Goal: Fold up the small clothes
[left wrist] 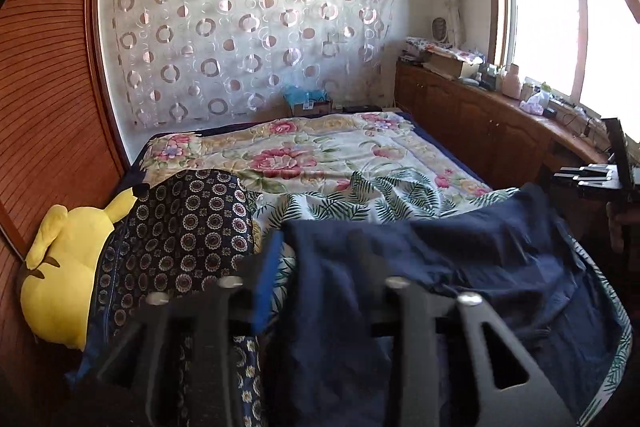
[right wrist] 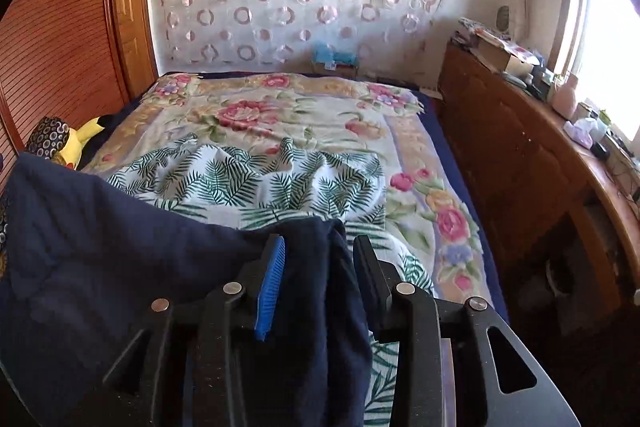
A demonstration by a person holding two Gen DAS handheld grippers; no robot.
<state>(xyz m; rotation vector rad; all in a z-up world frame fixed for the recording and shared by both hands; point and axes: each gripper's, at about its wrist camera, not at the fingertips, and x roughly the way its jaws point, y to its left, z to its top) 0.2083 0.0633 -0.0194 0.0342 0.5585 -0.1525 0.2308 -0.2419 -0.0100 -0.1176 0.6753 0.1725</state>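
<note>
1. We see the bed [left wrist: 320, 147] filling the middle of both views, covered by a floral blanket [right wrist: 280, 107] with pink flowers; the blanket's far edge sits near the circle-pattern curtain [left wrist: 240, 27] across the upper centre.
2. A wooden wardrobe [left wrist: 48, 87] takes the left edge of both frames. A long wooden cabinet [right wrist: 520, 147] runs down the right side, its top cluttered with boxes and bottles under the bright window [left wrist: 540, 7].
3. A fern-print sheet [right wrist: 260, 179] lies rumpled on the blanket, mid-frame in the right wrist view, lower centre in the left one.
4. The task item, a navy garment [left wrist: 460, 267], hangs stretched between both grippers, above the fern sheet. It fills the lower right of the left view and the lower left of the right view [right wrist: 100, 247].
5. A dark pillow with round floral medallions [left wrist: 192, 227] sits at left, touching a yellow plush toy [left wrist: 64, 267] against the wardrobe.
6. Left gripper [left wrist: 316, 267]: blurry at bottom centre, navy cloth draped over and between the fingers; we read it as clamped on the garment's edge.
7. Right gripper [right wrist: 320, 267]: bottom centre, blue pad on its left finger, a bunched fold of the garment pinched between the fingers.
</note>
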